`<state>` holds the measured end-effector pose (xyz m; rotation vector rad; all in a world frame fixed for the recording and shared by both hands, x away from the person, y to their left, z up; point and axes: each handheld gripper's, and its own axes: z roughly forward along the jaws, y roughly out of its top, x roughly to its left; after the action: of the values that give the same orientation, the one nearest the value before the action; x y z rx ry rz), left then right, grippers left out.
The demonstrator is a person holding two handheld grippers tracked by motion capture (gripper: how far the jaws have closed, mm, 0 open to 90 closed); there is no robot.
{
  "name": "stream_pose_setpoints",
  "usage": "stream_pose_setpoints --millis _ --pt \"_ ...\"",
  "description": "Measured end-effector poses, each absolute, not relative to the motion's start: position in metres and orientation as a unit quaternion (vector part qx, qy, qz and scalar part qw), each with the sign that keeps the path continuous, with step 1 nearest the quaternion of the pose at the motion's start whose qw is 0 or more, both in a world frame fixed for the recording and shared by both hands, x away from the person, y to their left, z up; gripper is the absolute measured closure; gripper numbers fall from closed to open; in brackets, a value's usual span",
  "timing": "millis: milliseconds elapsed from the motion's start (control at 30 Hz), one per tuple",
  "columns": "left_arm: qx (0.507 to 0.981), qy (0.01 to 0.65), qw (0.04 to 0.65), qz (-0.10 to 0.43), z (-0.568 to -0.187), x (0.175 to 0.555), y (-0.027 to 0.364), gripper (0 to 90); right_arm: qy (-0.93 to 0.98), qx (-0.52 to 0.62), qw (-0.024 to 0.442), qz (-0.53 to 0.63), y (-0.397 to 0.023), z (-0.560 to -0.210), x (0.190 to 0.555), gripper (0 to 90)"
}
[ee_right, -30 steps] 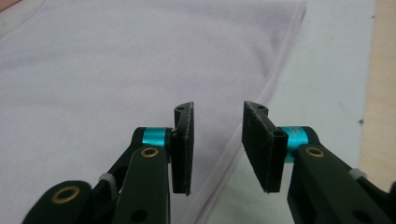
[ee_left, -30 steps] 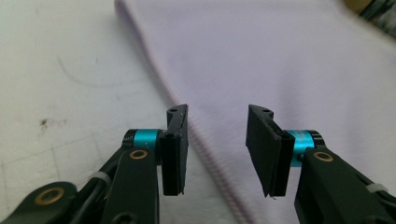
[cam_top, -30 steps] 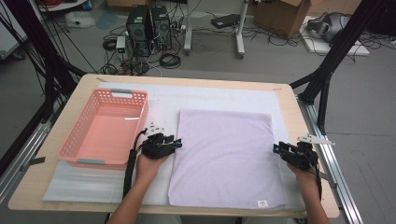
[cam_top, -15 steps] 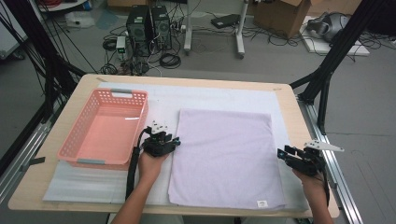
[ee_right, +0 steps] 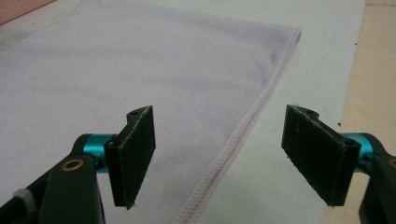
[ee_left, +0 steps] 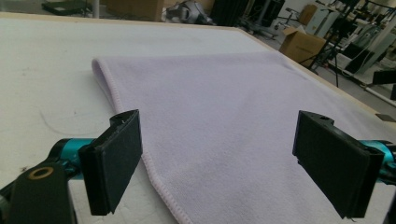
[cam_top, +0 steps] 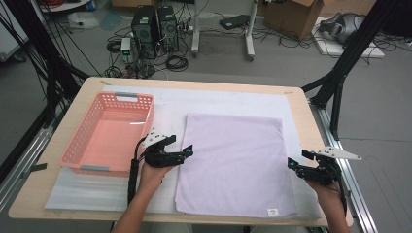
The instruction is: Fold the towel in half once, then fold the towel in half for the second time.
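A pale lilac towel [cam_top: 235, 162] lies flat on the white mat [cam_top: 221, 99] that covers the table [cam_top: 299, 104], nearer the table's right edge than its left, with its label corner close to the front edge. The left gripper [cam_top: 187, 151] sits at the towel's left hem and the right gripper [cam_top: 297, 162] at its right hem, both about halfway along. Each pair of jaws has just been opening and now stands spread, with the stitched hem running between them but nothing pinched; in the left gripper view [ee_left: 219, 158] and the right gripper view [ee_right: 217, 154] the pads are clear of the cloth. The work in hand looks like folding the towel, and these are the two grab points. To do it well, lower each gripper so that one pad slides under the hem and the other comes down on top, then close firmly on the hem itself, not on the mat beneath. Keep both grips level with each other so the fold comes out square, and lift both sides together. The pink basket [cam_top: 109, 133] near the left edge is best kept clear of the left forearm.
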<state>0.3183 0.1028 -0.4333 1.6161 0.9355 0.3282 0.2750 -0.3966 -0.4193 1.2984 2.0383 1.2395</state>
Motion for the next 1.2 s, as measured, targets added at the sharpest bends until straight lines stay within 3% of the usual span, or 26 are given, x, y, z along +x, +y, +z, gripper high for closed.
stream_pose_setpoints --millis 133,433,700,1200 --pt "0.693 0.391 0.59 0.137 -0.431 0.316 0.101 20.8 0.732 0.466 0.212 0.449 -0.396 -0.42 0.274 24.5" --pt "0.693 0.369 0.604 0.139 -0.418 0.323 0.094 21.3 0.732 0.468 0.206 0.451 -0.393 -0.422 0.276 24.3" --pt "0.718 0.394 0.555 0.144 -0.414 0.349 0.09 25.8 0.732 0.473 0.203 0.446 -0.39 -0.426 0.286 23.8" --pt "0.735 0.457 0.477 0.153 -0.443 0.416 0.083 36.2 0.73 0.536 0.182 0.383 -0.395 -0.431 0.367 26.5"
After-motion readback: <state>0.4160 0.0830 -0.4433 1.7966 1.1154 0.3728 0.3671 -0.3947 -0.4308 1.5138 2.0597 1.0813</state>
